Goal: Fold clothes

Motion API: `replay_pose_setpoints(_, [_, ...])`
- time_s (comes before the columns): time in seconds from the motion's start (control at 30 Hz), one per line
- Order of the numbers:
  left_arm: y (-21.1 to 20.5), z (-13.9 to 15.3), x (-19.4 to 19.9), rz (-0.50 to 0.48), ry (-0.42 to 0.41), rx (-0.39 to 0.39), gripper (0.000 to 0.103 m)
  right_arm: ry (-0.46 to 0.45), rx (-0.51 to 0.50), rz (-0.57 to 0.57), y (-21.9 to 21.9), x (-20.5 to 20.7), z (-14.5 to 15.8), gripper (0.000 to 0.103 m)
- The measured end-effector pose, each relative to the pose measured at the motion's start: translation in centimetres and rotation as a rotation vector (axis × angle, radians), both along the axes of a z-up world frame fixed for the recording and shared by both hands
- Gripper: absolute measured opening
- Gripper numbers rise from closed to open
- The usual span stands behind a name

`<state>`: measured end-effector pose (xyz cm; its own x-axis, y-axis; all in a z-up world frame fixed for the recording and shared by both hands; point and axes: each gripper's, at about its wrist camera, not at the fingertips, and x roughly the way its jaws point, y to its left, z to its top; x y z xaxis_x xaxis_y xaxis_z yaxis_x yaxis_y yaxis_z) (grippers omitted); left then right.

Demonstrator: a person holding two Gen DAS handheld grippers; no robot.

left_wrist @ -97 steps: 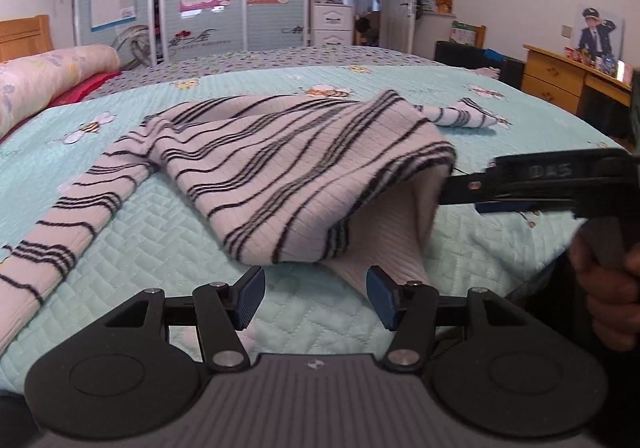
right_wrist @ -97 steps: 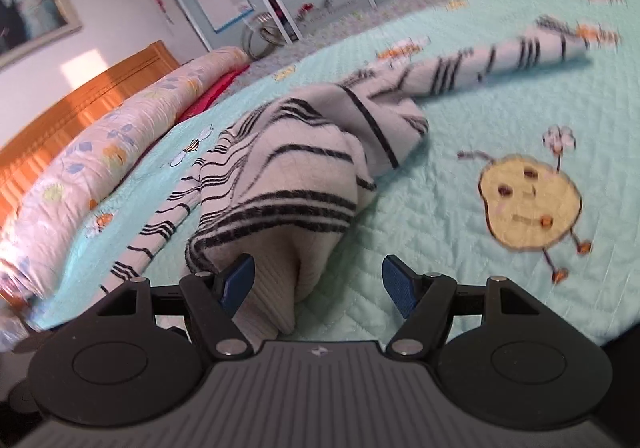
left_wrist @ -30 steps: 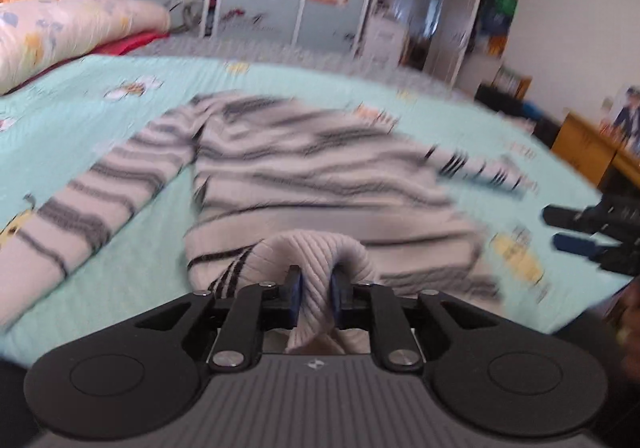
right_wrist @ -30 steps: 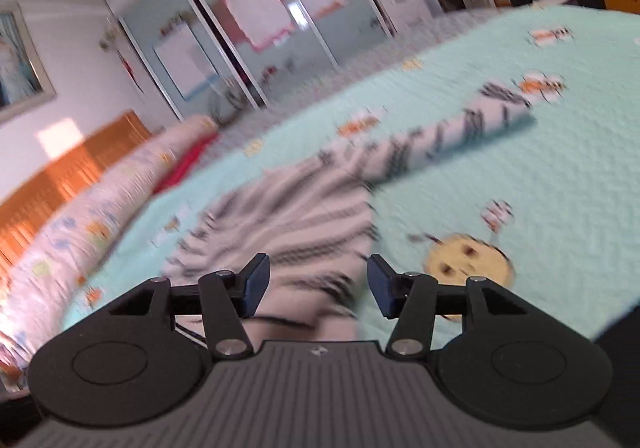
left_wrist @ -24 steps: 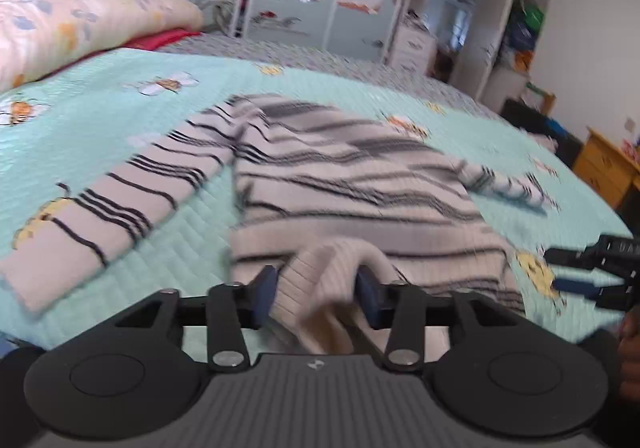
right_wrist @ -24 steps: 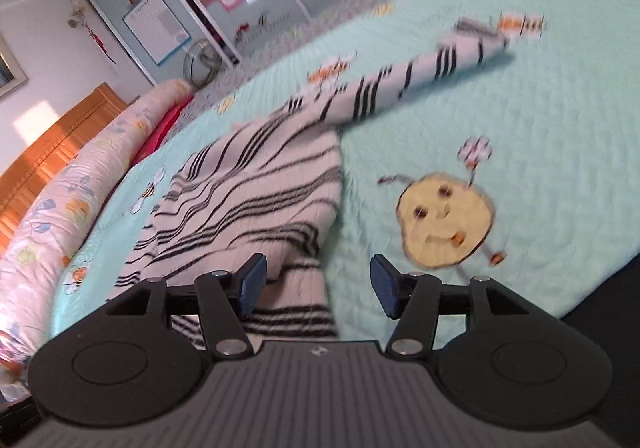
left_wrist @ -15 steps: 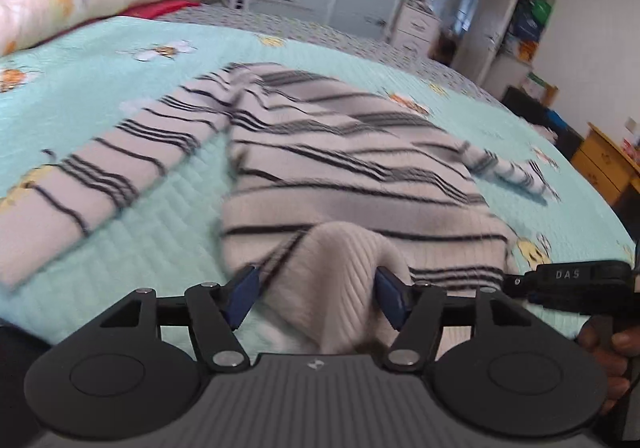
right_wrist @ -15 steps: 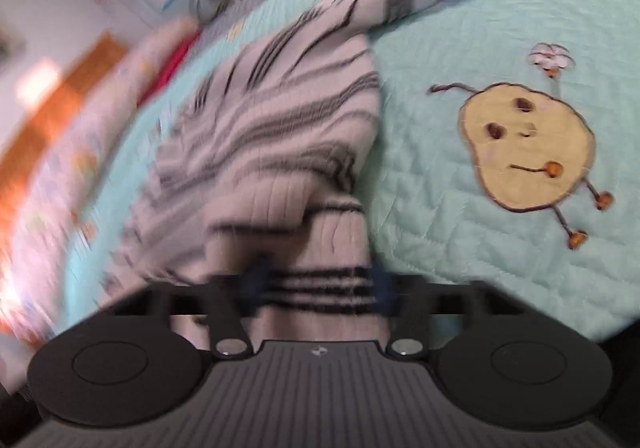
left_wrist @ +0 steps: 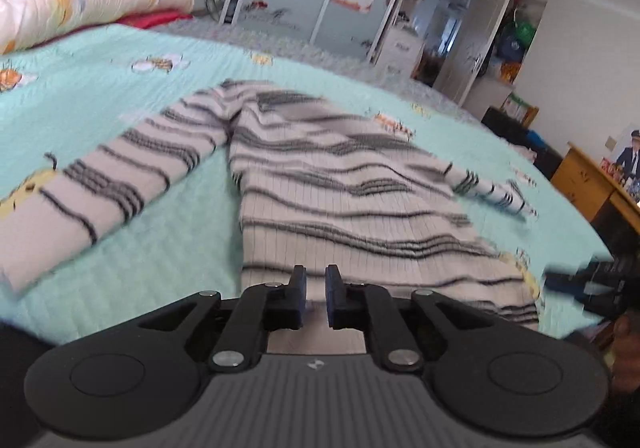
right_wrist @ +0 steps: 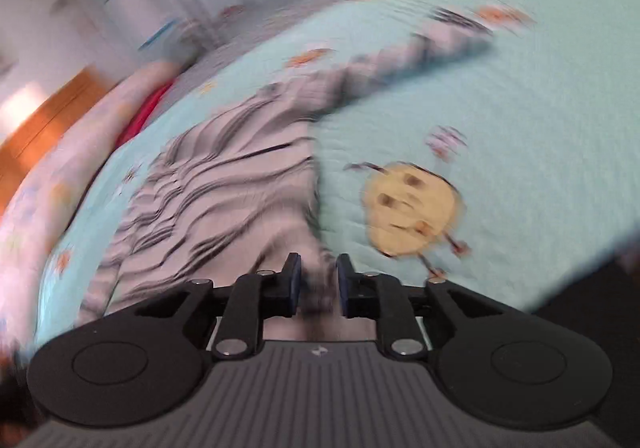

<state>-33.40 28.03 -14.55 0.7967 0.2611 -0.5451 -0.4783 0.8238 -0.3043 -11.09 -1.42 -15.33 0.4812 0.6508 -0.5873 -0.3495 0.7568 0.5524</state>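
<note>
The striped sweater point(left_wrist: 344, 200) lay spread flat on the bed point(left_wrist: 120, 88), hem toward the cameras. The left hand-held gripper point(left_wrist: 316, 296) was closing on the hem. The right hand-held gripper point(right_wrist: 318, 284) was opening with hem fabric between its pads. Risk: uneven grips could skew the fold.

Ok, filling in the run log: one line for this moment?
fold clothes | sweater spread on bedspread | left tool closing on hem | right tool opening, hem between jaws
</note>
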Motion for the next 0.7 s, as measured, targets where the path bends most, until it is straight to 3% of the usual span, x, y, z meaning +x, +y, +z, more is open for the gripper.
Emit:
replay_pose_setpoints(0.03, [0.0,-0.1,-0.1,0.006,0.005,0.001,0.021,-0.011,0.048,-0.025,-0.5,0.3,0.3,0.027])
replay_pose_setpoints(0.07, [0.0,-0.3,-0.2,0.011,0.010,0.002,0.036,-0.026,0.093,-0.052,-1.1,0.6,0.8,0.035])
replay_pose_setpoints(0.1, [0.0,-0.4,-0.2,0.018,0.012,0.004,0.044,-0.043,0.110,-0.066,-1.1,1.2,1.2,0.053])
replay_pose_setpoints(0.13, [0.1,-0.4,0.0,0.028,0.010,0.005,0.045,-0.061,0.118,-0.076,-0.9,1.9,1.7,0.060])
replay_pose_setpoints(0.23, [0.4,-0.4,0.5,0.045,0.007,0.014,0.045,-0.070,0.134,-0.089,-0.1,4.6,2.4,0.060])
replay_pose_setpoints(0.43, [0.5,-0.9,1.4,0.062,0.031,0.069,0.046,0.053,0.218,-0.023,4.2,9.6,1.2,0.060])
replay_pose_setpoints(0.57, [0.6,-1.8,2.2,0.048,0.064,0.114,0.046,-0.001,0.244,0.079,8.2,13.1,2.2,0.072])
replay_pose_setpoints(0.7, [0.7,-2.8,3.3,0.044,0.081,0.178,0.050,-0.083,0.179,0.190,13.3,18.1,2.8,0.078])
